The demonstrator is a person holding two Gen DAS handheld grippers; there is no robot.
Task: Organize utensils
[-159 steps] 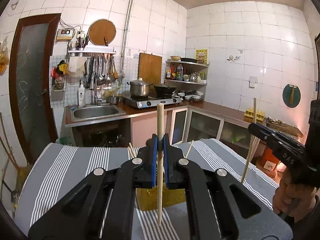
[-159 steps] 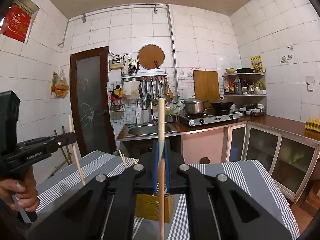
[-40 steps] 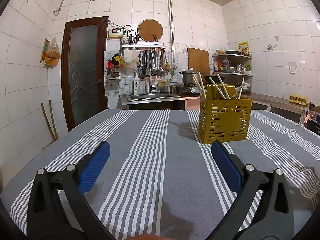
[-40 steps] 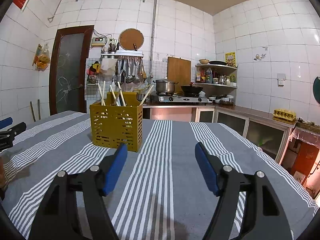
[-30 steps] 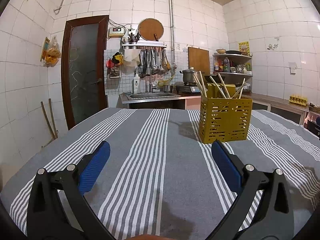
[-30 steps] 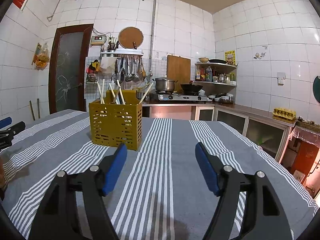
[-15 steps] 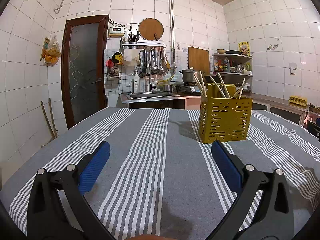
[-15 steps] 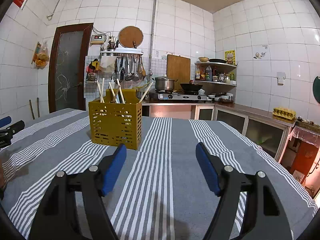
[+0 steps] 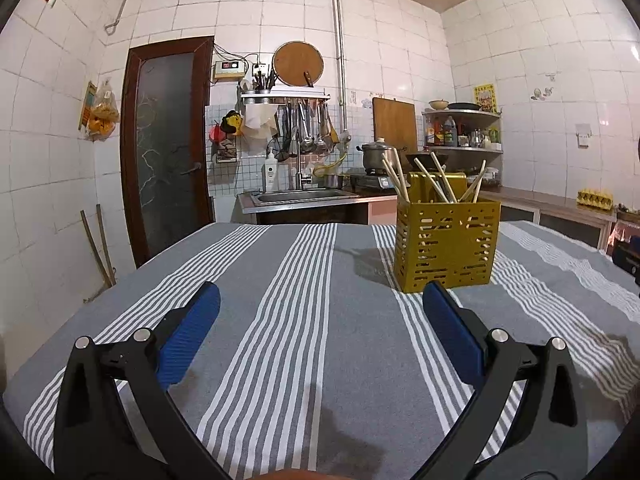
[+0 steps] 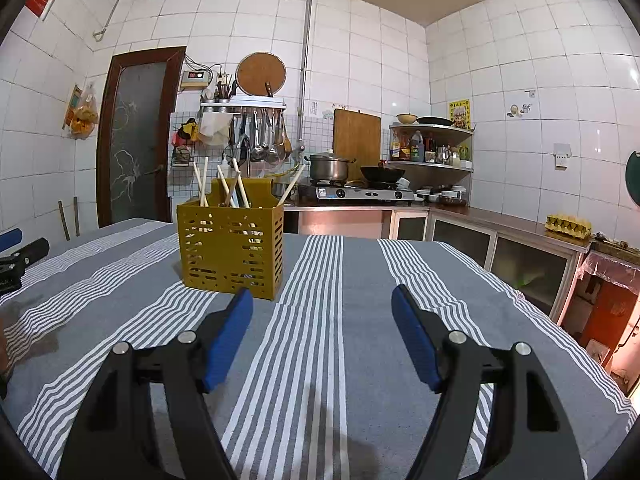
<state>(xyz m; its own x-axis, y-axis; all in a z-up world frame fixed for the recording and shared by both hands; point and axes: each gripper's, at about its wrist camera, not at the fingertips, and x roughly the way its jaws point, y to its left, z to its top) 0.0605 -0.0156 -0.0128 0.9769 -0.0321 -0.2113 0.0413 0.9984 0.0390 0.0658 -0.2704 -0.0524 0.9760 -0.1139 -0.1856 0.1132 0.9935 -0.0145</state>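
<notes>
Wooden chopsticks leaning in perforated mustard-yellow plastic caddy at my left gripper's one o'clock, on grey-and-white striped tablecloth, I'm holding both left and right gripper spread wide, gripping nothing.

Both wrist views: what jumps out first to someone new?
The yellow basket full of chopsticks stands alone on the grey striped tablecloth, ahead and to the right in the left view, to the left in the right view. Up close, the left tool and right tool both sit wide open and hold nothing. Behind is a cluttered tiled kitchen.
</notes>
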